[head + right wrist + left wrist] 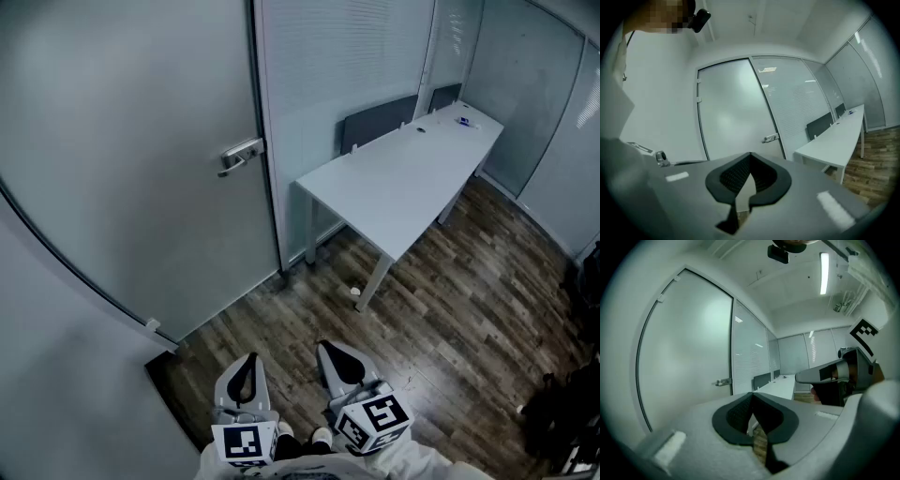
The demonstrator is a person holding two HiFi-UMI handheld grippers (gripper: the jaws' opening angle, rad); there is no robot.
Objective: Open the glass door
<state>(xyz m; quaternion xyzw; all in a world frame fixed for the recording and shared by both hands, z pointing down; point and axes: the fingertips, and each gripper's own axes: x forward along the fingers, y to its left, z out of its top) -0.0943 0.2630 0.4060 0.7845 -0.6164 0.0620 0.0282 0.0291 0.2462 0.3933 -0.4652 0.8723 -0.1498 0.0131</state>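
The frosted glass door (131, 169) stands closed in its dark frame, with a metal lever handle (240, 157) on its right edge. The door (689, 366) and its handle (723, 382) also show in the left gripper view, and the same door (736, 117) with its handle (770, 138) in the right gripper view. My left gripper (247, 364) and right gripper (334, 354) sit low at the bottom of the head view, side by side, well short of the door. Both are shut with nothing between the tips, as seen at the left gripper (751, 397) and right gripper (750, 157).
A long white table (403, 178) stands right of the door against a glass partition (337, 84), with dark chair backs (380, 122) behind it. Dark wood flooring (450, 309) stretches between me and the door. A dark bag (567, 412) lies at the far right.
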